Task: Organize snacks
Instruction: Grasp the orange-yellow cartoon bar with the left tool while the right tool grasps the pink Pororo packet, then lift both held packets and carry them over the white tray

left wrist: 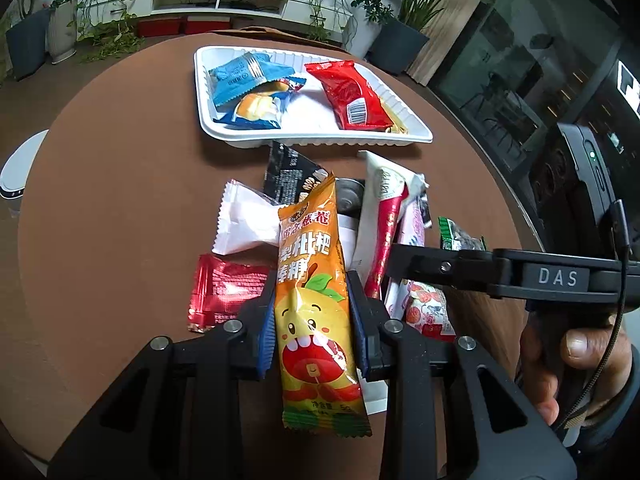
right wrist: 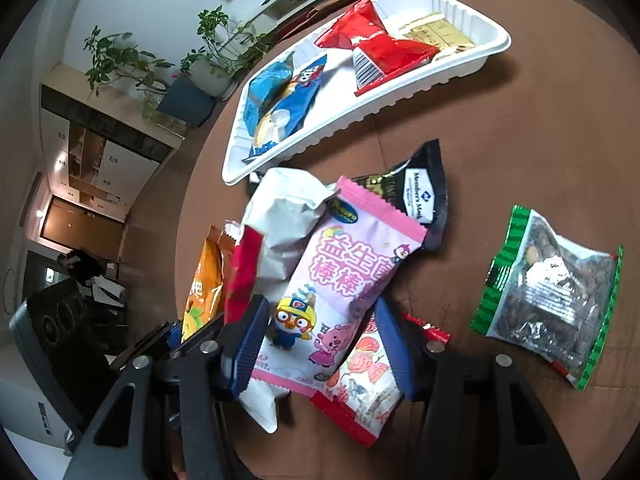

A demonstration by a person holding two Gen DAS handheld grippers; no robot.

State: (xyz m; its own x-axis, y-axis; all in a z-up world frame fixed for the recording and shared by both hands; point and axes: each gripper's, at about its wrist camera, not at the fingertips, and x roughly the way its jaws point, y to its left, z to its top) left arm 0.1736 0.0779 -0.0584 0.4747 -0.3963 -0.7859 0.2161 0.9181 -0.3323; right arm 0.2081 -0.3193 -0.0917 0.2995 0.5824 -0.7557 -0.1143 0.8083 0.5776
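You are partway through sorting: the white tray [left wrist: 224,128] already holds a blue packet [left wrist: 240,78], a red packet [left wrist: 352,94] and a gold bar [right wrist: 438,34], while a pile of loose snacks lies on the brown surface [left wrist: 120,200] short of it.

Your left gripper [left wrist: 312,312] has its fingers [left wrist: 266,334] drawn in narrow on the orange lollipop packet [left wrist: 312,280], pads pressed to both long edges. The packet stands lengthwise between them, its top running out past the fingertips toward the tray and its bottom seal hanging back toward the camera. The tray lies straight ahead of these fingers, well apart, beyond the pile. The next move here, as I judge it, is to carry the packet forward over the tray's near rim and let go into the bare middle.

Your right gripper [right wrist: 320,336] stands about half open, its fingers [right wrist: 394,344] straddling the pink cartoon packet [right wrist: 340,292]. The packet's lower half sits between the pads, resting on a strawberry-print packet [right wrist: 364,376] and a white packet [right wrist: 284,216]. Whether the pads already press on it I cannot tell. You need to close only on the pink one, without pinching the strawberry packet beneath. A green-edged seed bag [right wrist: 552,300] lies off to the right of these fingers, apart from the pile.
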